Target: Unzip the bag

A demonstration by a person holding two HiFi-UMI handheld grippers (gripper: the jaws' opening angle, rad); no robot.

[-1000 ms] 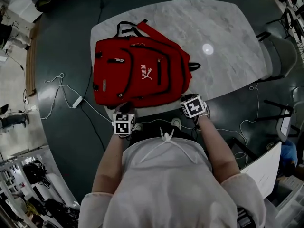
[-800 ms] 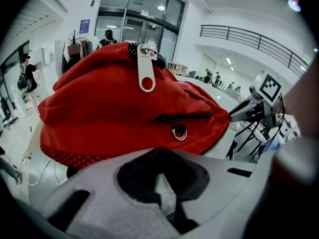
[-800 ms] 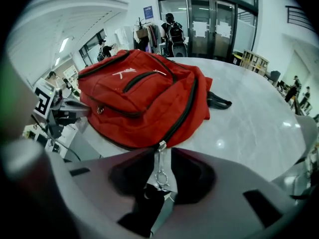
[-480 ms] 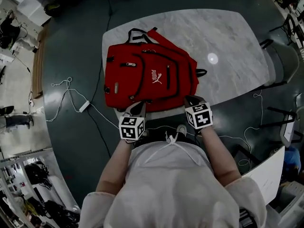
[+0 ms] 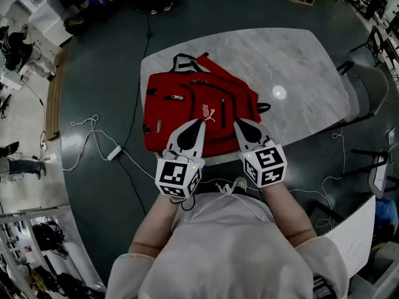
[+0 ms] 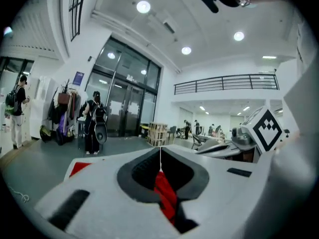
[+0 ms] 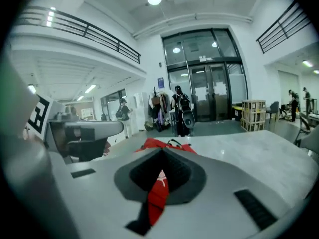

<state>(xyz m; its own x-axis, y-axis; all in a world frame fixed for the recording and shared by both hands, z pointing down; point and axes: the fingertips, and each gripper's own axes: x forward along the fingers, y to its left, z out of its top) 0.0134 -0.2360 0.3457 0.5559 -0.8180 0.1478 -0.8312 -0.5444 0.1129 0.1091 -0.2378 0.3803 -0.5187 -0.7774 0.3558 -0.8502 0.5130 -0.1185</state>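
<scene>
A red backpack point(image 5: 187, 108) lies flat on the marble table point(image 5: 299, 61), front panel up, on the left part of the tabletop. Its black carry handle point(image 5: 182, 58) points to the far edge and its bottom lies along the near edge. A white leaping-cat logo point(image 5: 207, 111) shows on the middle of the panel, and a zip pull point(image 5: 174, 97) lies on the left pocket; the zips that can be seen look closed

The left gripper point(image 5: 200, 123) and the right gripper point(image 5: 236, 121) are held side by side in front of the person's chest, marker cubes toward the body and tips pointing out over the near half of the backpack. From the head view I cannot tell whether either tip touches the fabric

In the left gripper view the left gripper point(image 6: 160, 150) has its jaws brought together at the tips with nothing between them; red fabric point(image 6: 165, 195) shows through the opening behind them. In the right gripper view the right gripper point(image 7: 162, 151) is the same, tips together and empty, with the backpack point(image 7: 158, 193) and its logo seen through the opening and the tabletop point(image 7: 259, 153) beyond

A white cable point(image 5: 81, 114) trails on the dark floor left of the table, and a grey chair point(image 5: 369, 73) stands at its right end
</scene>
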